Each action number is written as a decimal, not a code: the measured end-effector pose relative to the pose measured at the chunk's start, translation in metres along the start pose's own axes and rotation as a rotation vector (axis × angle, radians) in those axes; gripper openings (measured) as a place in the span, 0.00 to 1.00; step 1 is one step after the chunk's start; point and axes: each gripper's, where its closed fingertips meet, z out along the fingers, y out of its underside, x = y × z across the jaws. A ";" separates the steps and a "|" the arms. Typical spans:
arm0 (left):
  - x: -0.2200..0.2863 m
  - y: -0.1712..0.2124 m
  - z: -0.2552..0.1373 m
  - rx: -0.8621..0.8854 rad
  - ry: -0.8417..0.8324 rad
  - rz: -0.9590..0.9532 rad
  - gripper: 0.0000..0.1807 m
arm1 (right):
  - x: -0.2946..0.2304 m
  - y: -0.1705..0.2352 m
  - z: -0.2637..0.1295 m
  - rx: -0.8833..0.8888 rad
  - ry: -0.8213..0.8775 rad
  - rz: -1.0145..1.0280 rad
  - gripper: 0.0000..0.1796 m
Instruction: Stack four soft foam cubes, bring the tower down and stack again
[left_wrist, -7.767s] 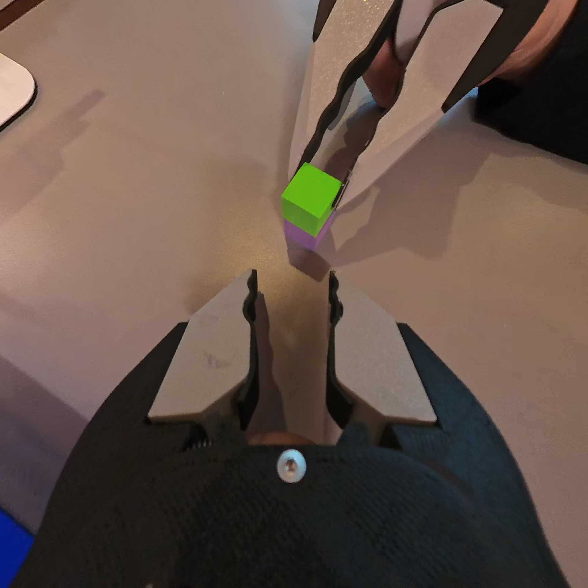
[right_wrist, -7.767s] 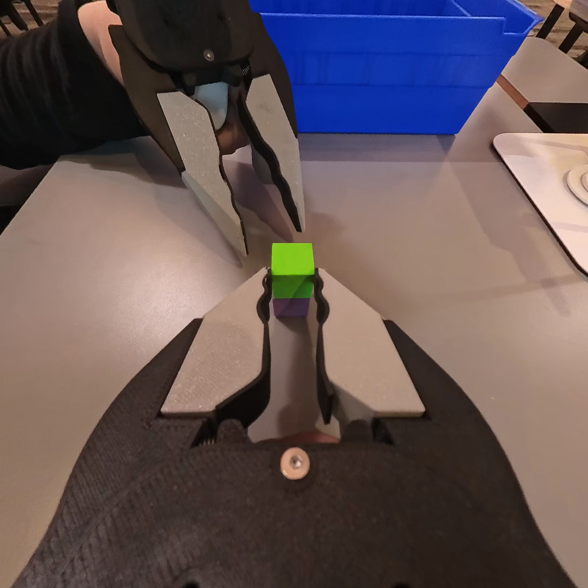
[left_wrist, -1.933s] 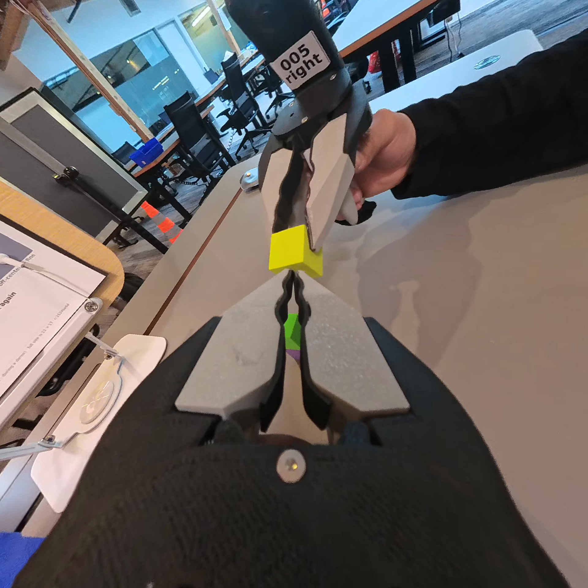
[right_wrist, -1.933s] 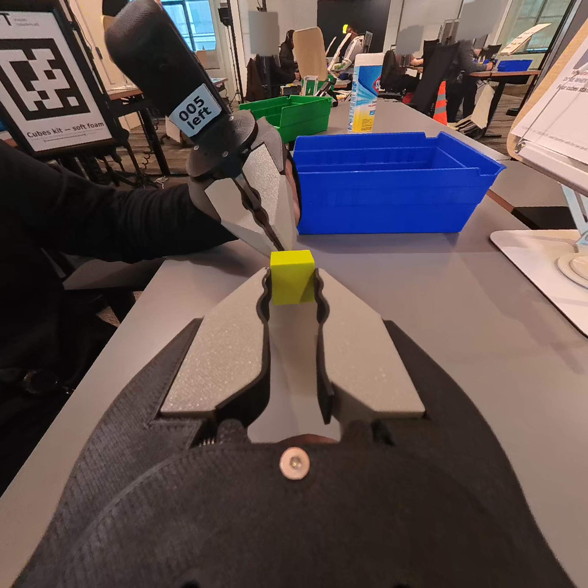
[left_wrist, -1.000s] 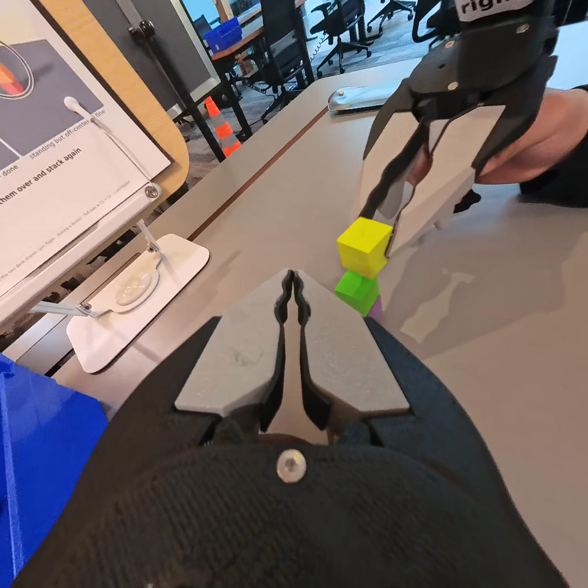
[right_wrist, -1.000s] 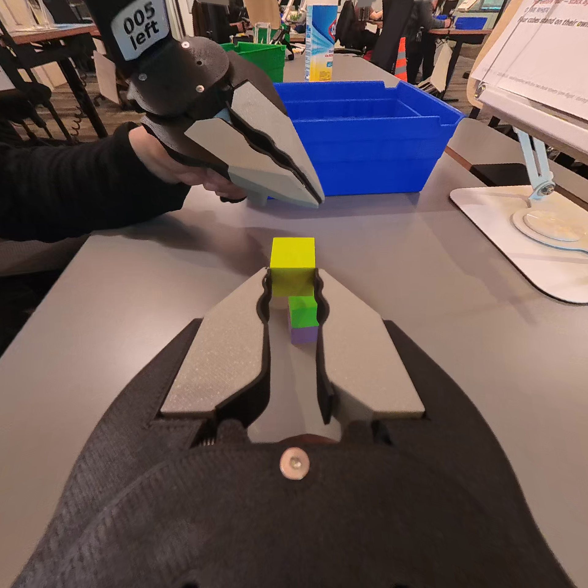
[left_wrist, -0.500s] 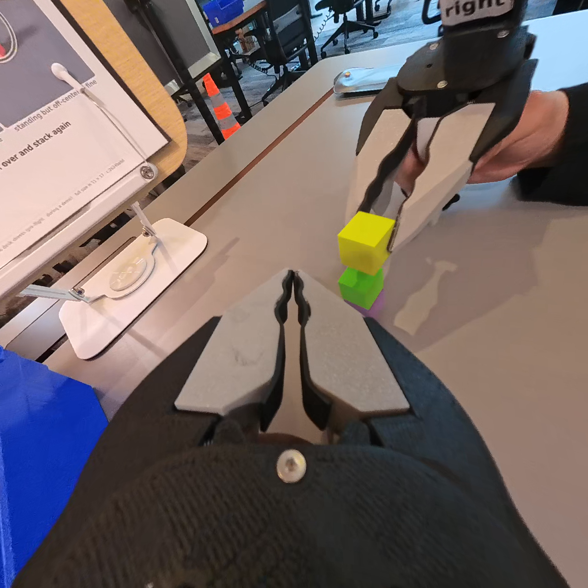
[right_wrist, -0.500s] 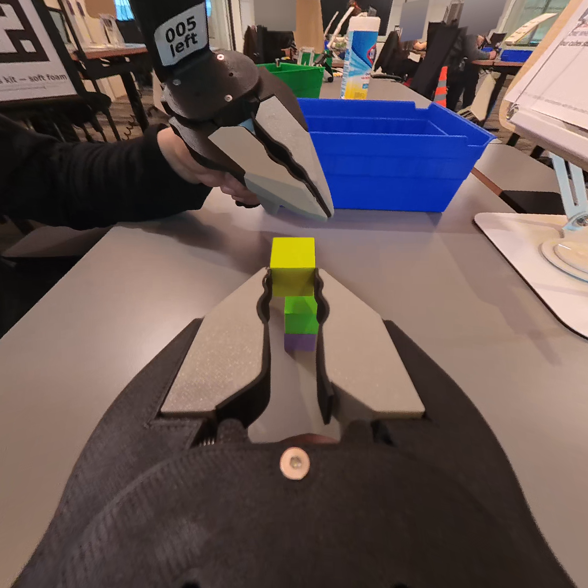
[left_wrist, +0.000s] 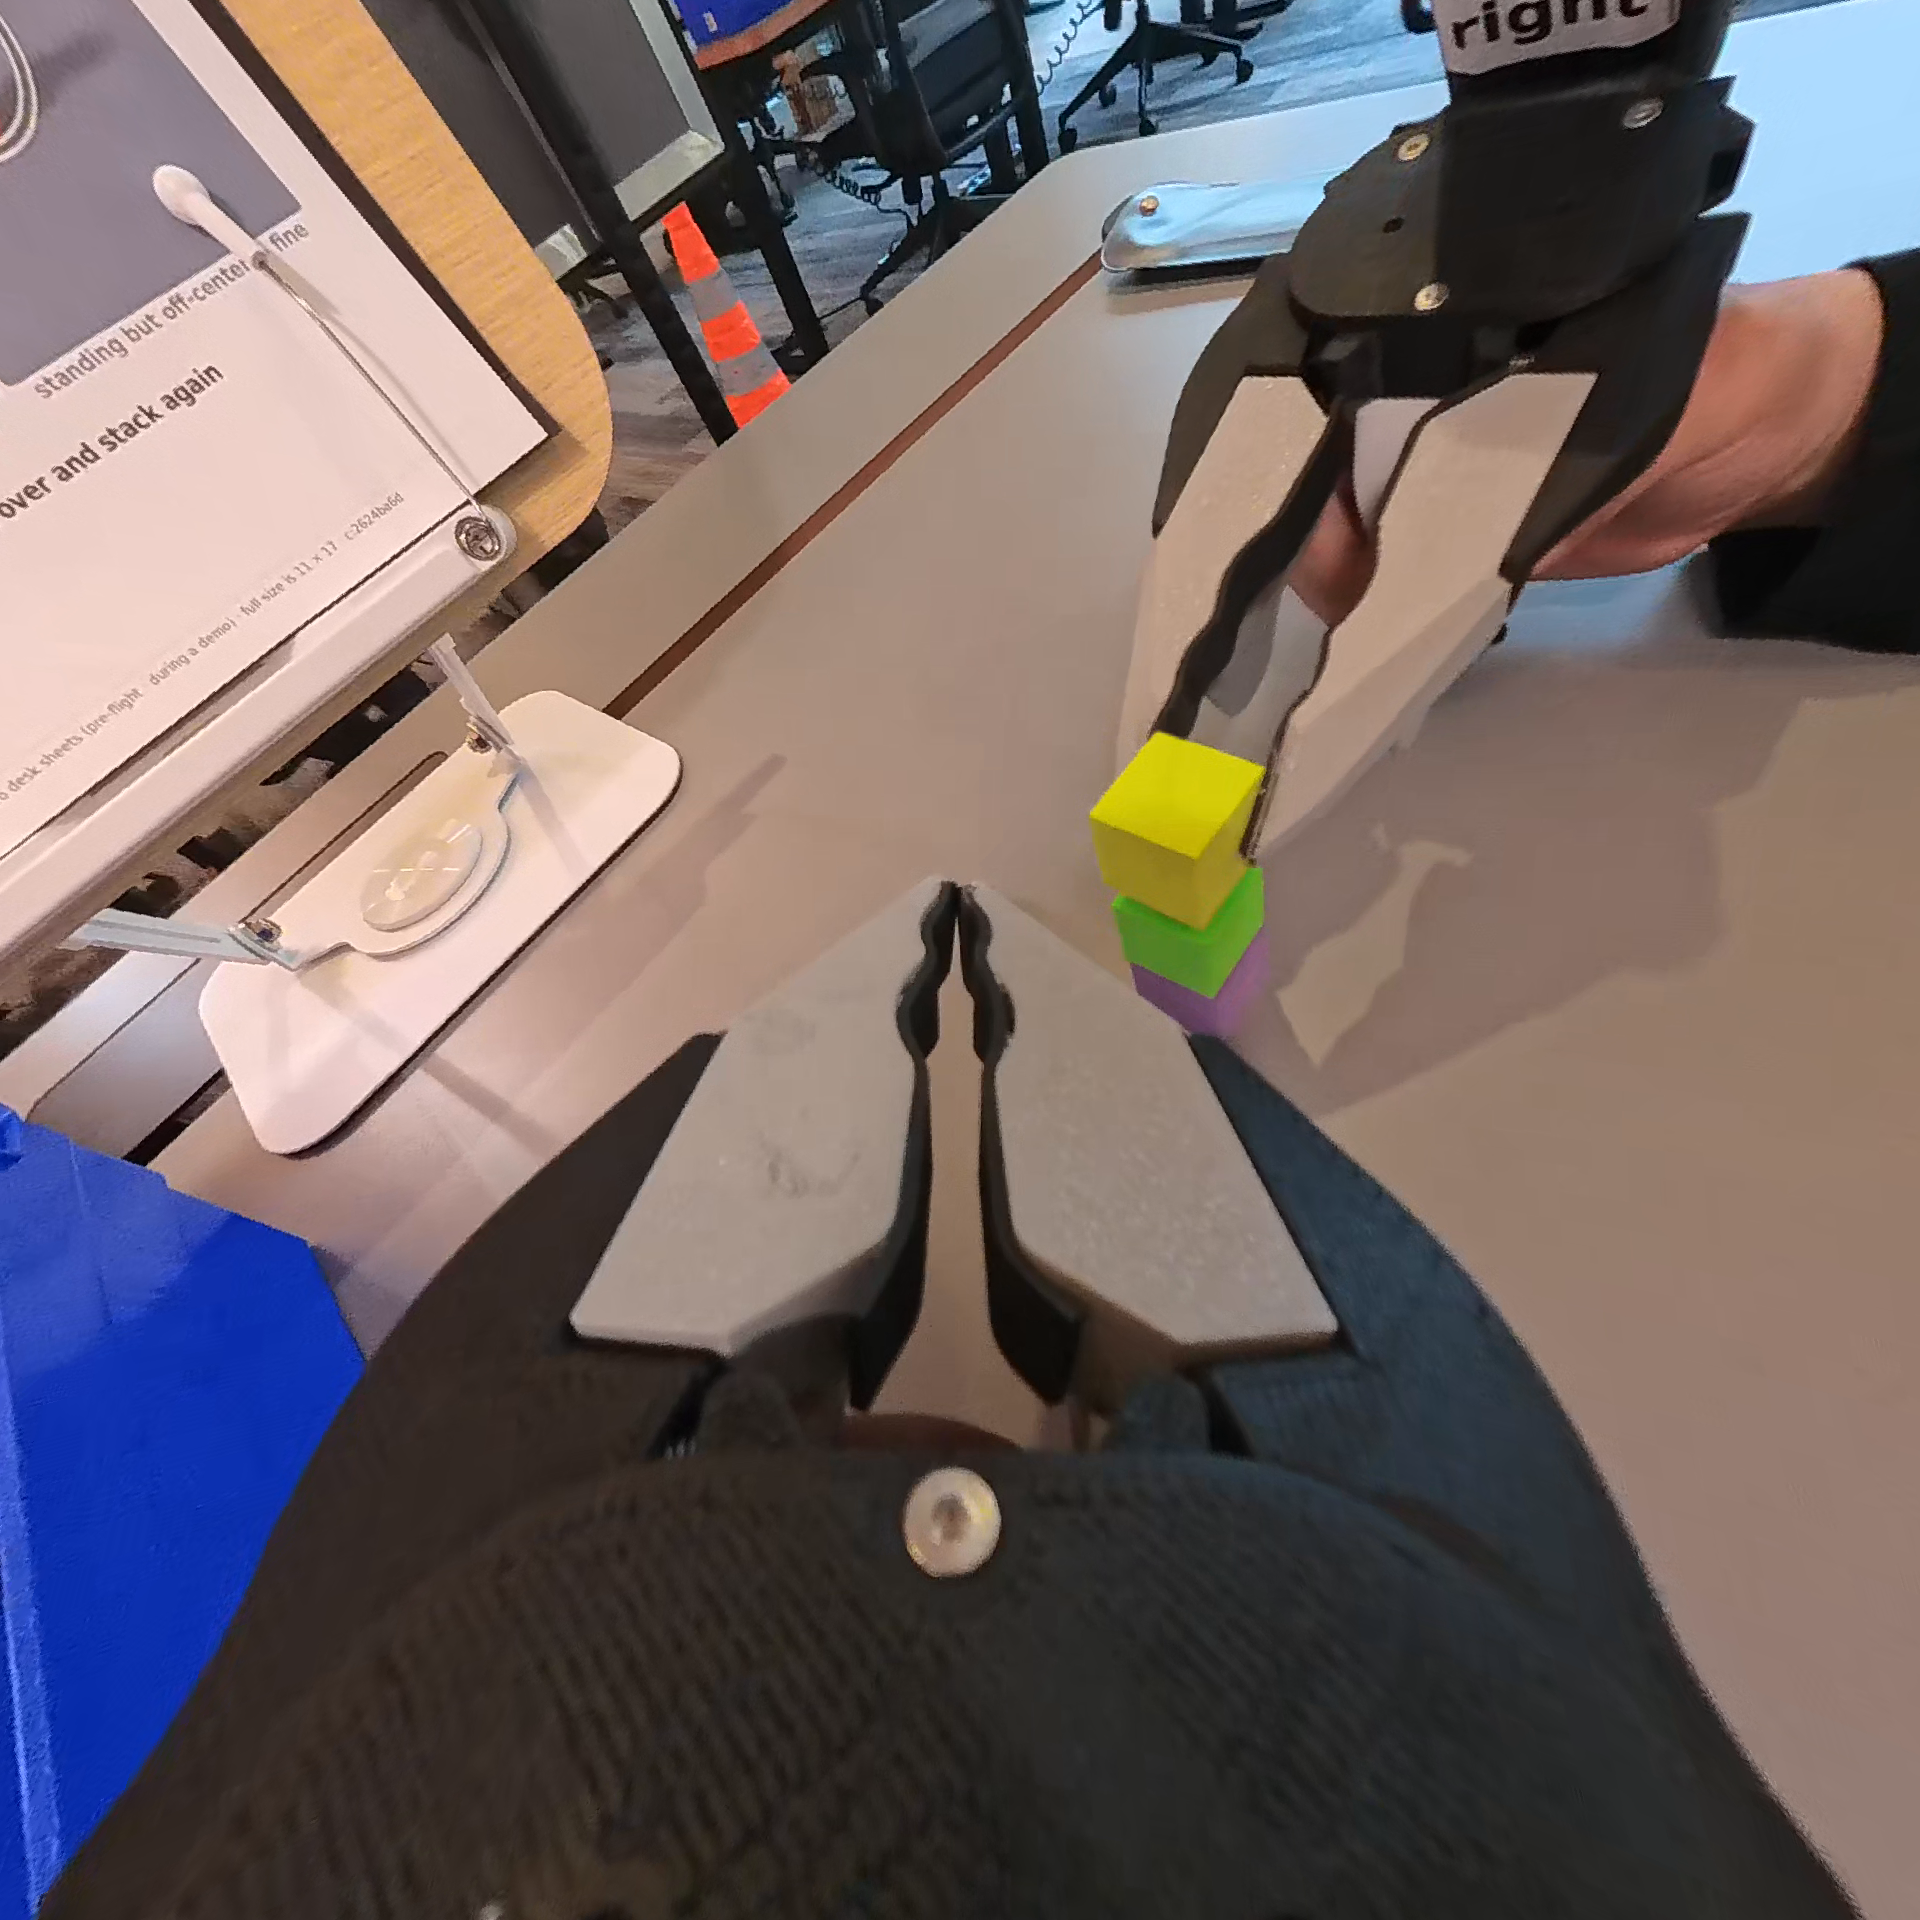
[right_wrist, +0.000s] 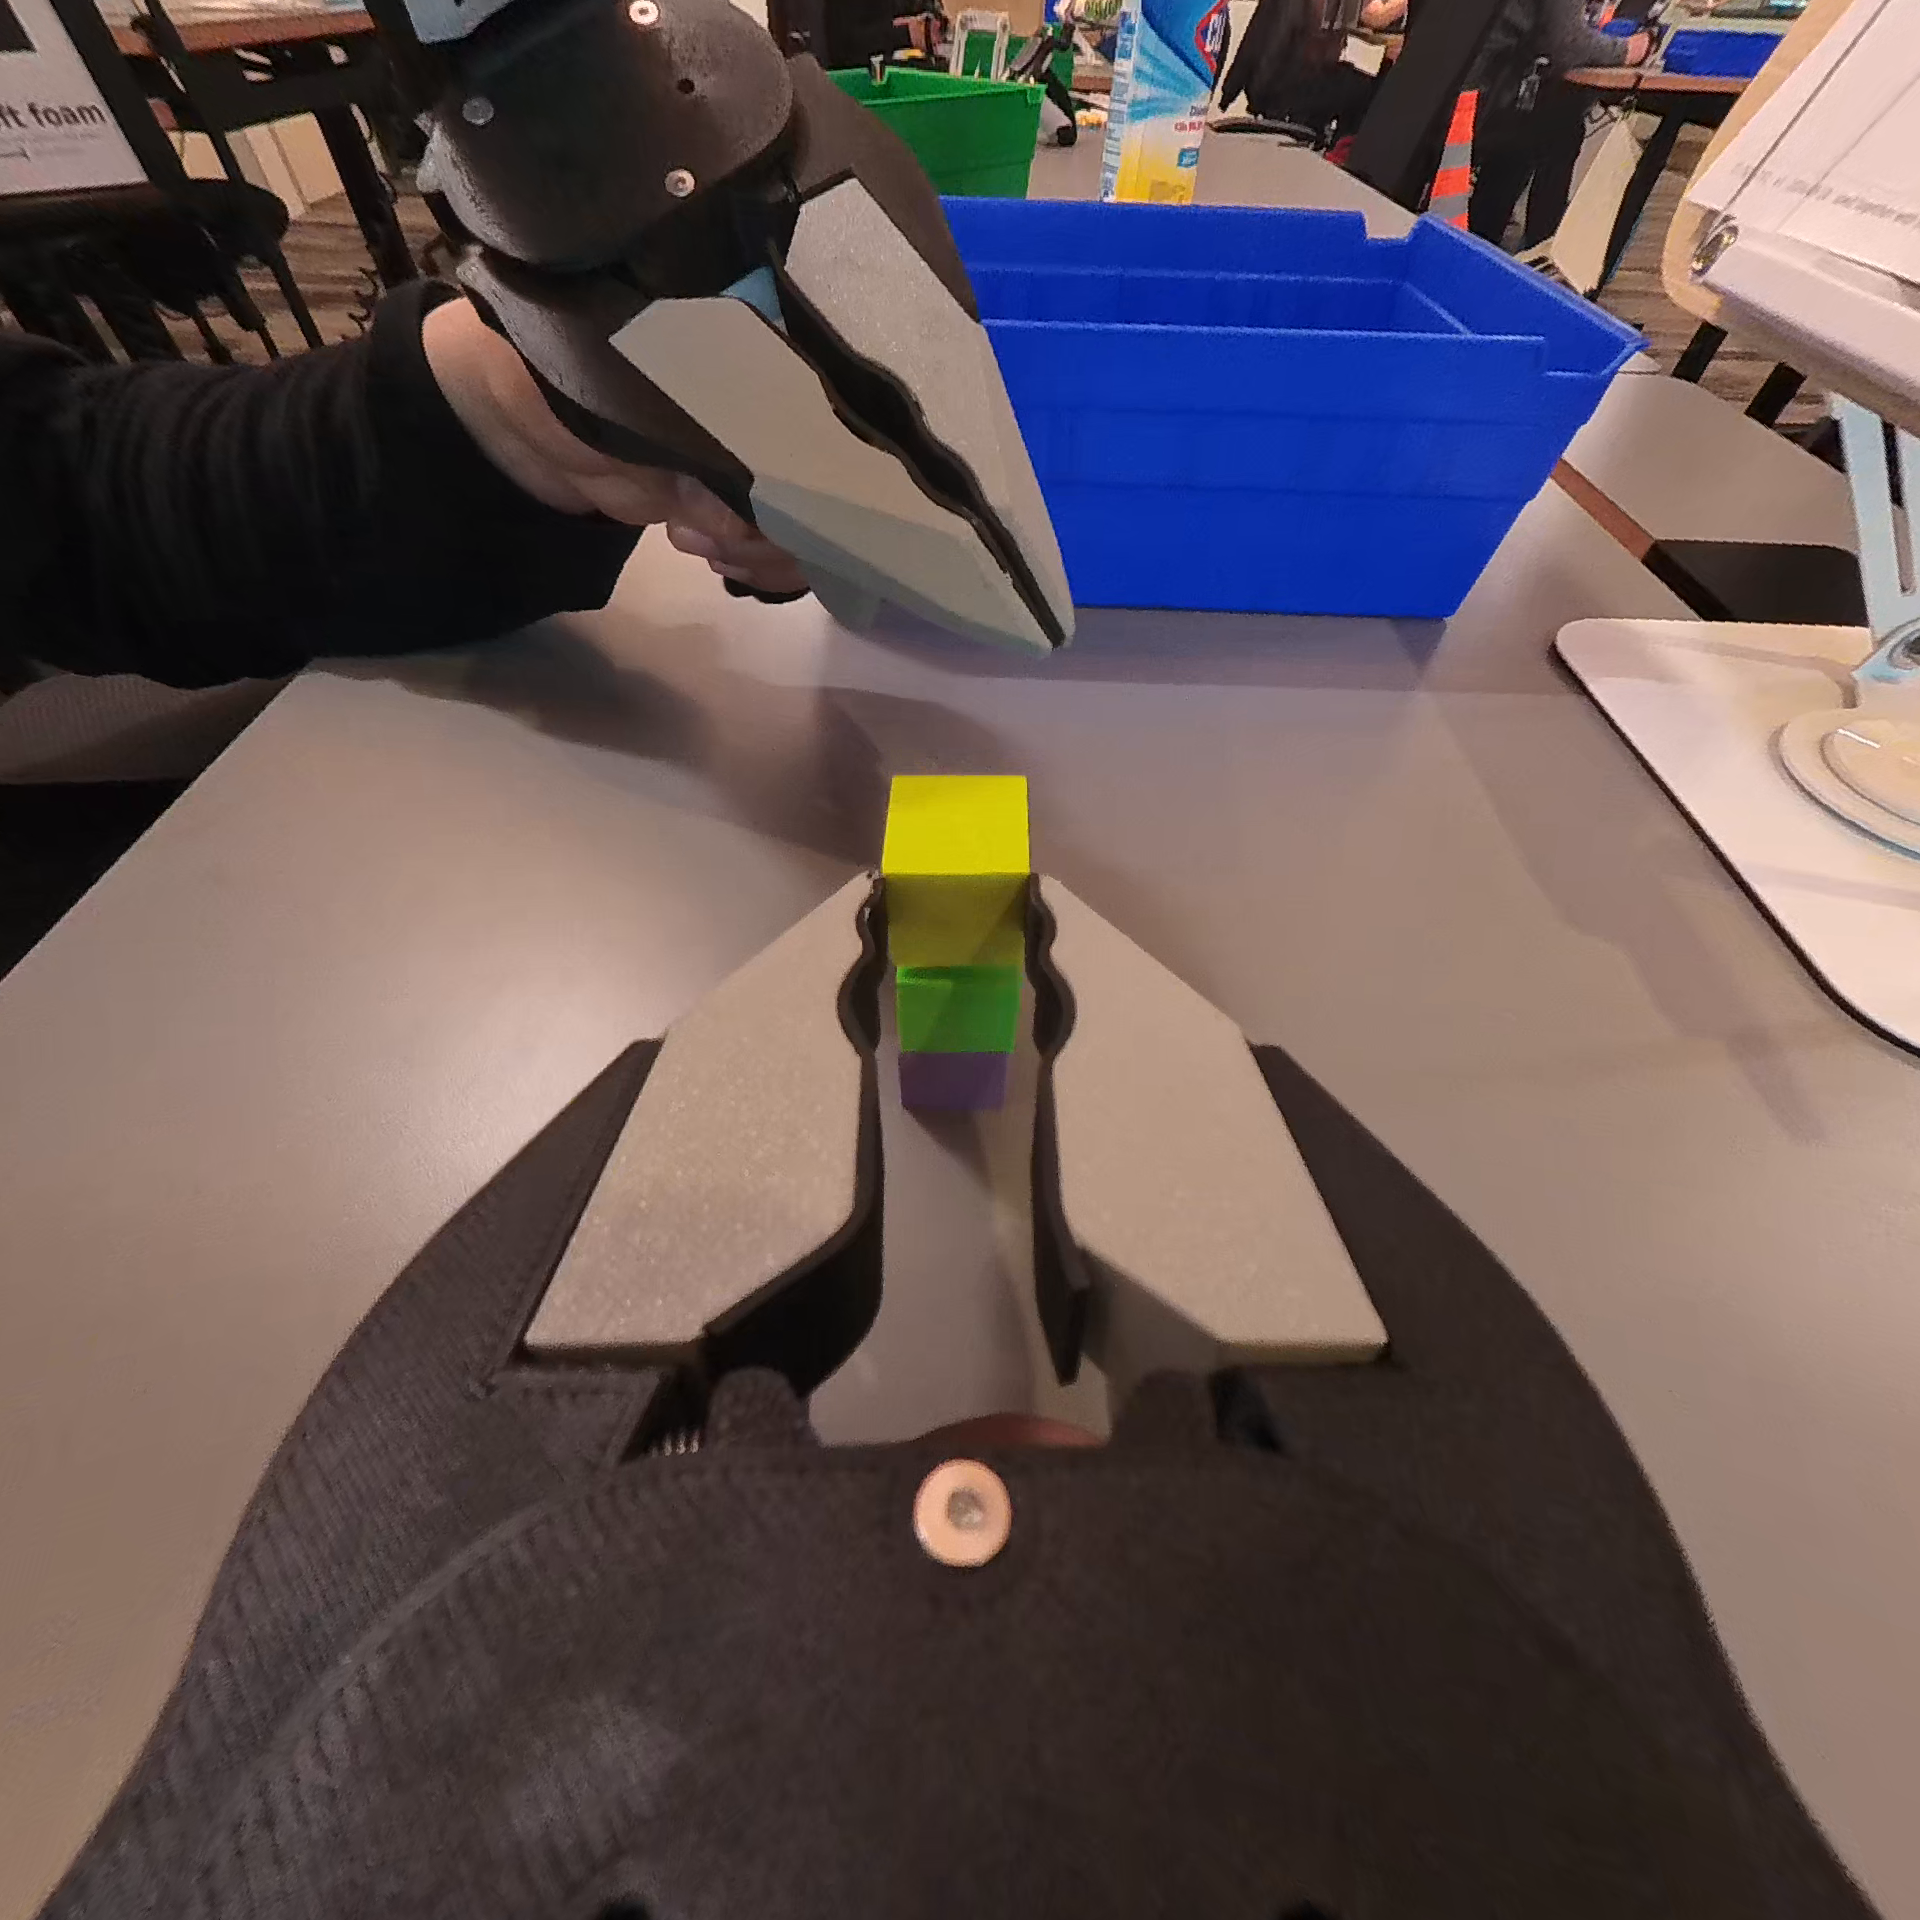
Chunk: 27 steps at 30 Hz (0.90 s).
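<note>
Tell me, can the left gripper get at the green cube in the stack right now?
Probably not cleanly. The green cube sits between the yellow cube and the purple cube, and the right gripper holds the yellow one from above. The left gripper is shut and beside the stack.

Grey worktop, brown-edged. Blue bin at its far side, green bin beyond. Office chairs, orange cone, patterned carpet floor.

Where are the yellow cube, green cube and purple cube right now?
yellow cube (right_wrist: 954, 826): right wrist view, on its top face.
green cube (right_wrist: 954, 1010): right wrist view, on its near side.
purple cube (left_wrist: 1214, 995): left wrist view, on its visible side.
</note>
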 end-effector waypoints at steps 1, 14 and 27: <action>0.000 0.000 0.000 -0.002 -0.002 0.006 0.00 | 0.000 0.001 0.000 -0.007 -0.001 0.000 0.13; 0.002 -0.002 0.000 0.001 0.000 0.015 0.00 | 0.001 0.005 0.002 -0.029 0.007 0.000 0.13; 0.003 0.000 0.003 -0.012 -0.002 0.027 0.00 | 0.001 0.005 0.002 -0.033 0.003 0.016 0.13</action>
